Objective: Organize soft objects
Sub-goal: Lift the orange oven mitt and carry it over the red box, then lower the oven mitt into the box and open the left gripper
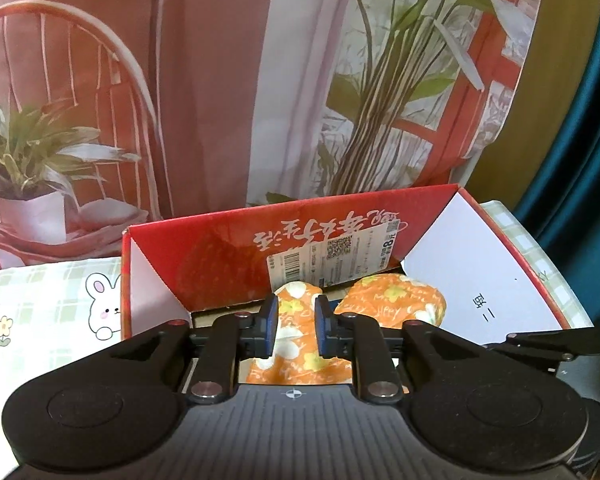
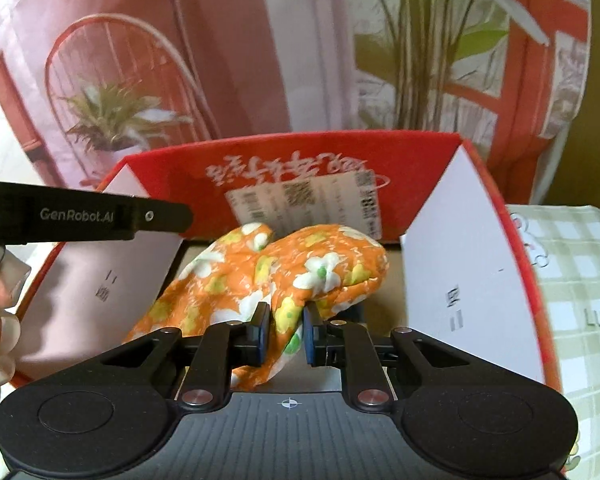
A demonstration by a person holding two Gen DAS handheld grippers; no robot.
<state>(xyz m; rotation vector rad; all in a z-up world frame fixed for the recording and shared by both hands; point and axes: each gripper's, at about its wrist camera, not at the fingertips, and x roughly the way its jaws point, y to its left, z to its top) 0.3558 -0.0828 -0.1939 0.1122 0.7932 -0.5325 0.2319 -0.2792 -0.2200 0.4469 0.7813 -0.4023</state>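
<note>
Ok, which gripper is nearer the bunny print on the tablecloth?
Left. The left gripper is at the floral cloth inside the red box, with the bunny print just outside the box's left wall; the right gripper sits farther right.

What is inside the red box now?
An orange flowered cloth lies inside the red box, pinched by both tools. The box floor under it is mostly covered.

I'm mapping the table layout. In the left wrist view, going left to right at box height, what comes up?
Bunny-print tablecloth → red box's left flap → orange floral cloth, between the left gripper pads → box's right white flap → green checked cloth.
</note>
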